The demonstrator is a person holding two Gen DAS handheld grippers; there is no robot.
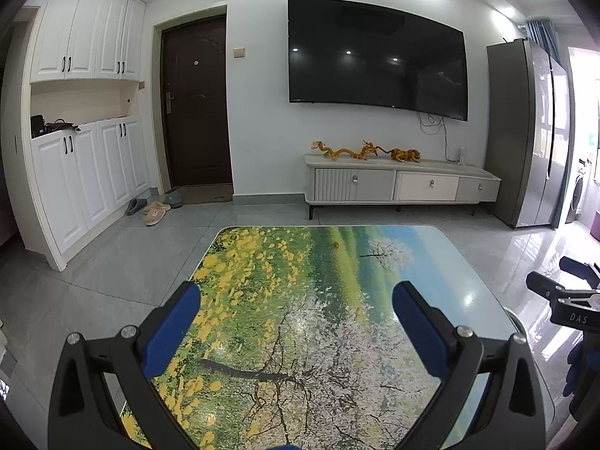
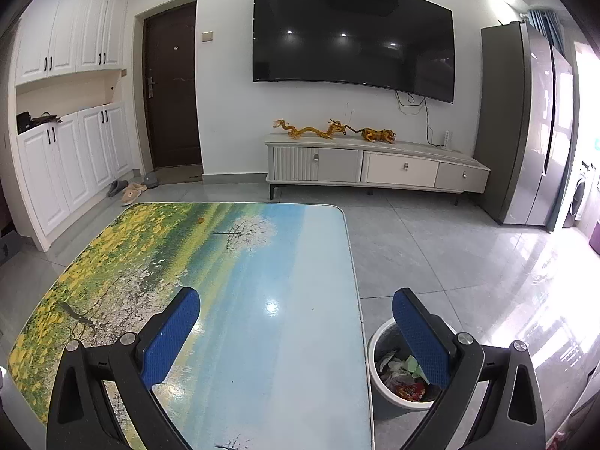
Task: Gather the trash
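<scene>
Now both blue-padded grippers, left (image 1: pixel 296 300) and right (image 2: pixel 296 302), gape wide and empty above the landscape-printed table (image 2: pixel 262 262), small orange scrap (image 2: pixel 200 219) near its far edge, white trash-filled bin (image 2: pixel 375 345) just beside its right side.

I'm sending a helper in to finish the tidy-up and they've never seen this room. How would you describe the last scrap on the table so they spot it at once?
Start at the low table with the printed landscape top, in front of the wall TV. Go to its far end, where yellow flowers meet the green band. The small orange-brown scrap lies there alone, left of the printed white tree, the only loose thing visible on the tabletop.
</scene>
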